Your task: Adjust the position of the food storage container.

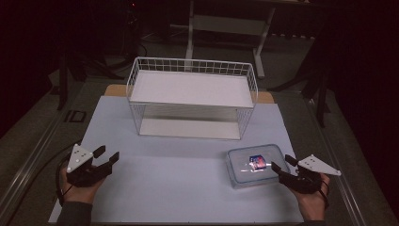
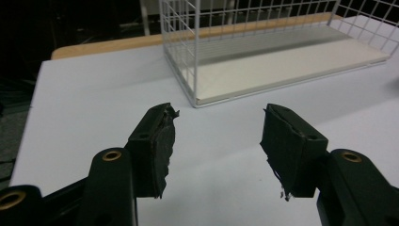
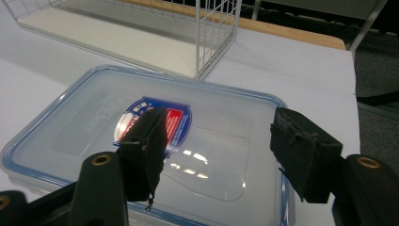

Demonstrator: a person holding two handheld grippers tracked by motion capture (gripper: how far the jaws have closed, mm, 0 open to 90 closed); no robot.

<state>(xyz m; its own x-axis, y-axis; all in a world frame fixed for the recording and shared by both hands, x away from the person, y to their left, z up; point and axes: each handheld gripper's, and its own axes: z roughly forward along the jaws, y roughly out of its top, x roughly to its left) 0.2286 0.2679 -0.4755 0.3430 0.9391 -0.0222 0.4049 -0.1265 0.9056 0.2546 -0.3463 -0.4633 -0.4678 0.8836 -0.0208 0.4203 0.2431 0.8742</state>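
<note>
A clear plastic food box [image 1: 254, 165] with a blue-rimmed lid and a red and blue label lies flat on the white table at the right front. My right gripper [image 1: 281, 165] is open at the box's right end, its jaws over the lid [image 3: 155, 141] with nothing pinched between them. My left gripper [image 1: 108, 155] is open at the left front, held over bare table [image 2: 94, 94], pointing toward the wire rack [image 2: 263, 52]. The white two-level wire rack [image 1: 193, 96] stands at the back middle, both shelves bare.
The table's wooden edge [image 1: 117, 89] shows behind the white mat. A dark floor and a table frame [image 1: 226, 28] lie beyond. Cables trail from both grippers at the front corners.
</note>
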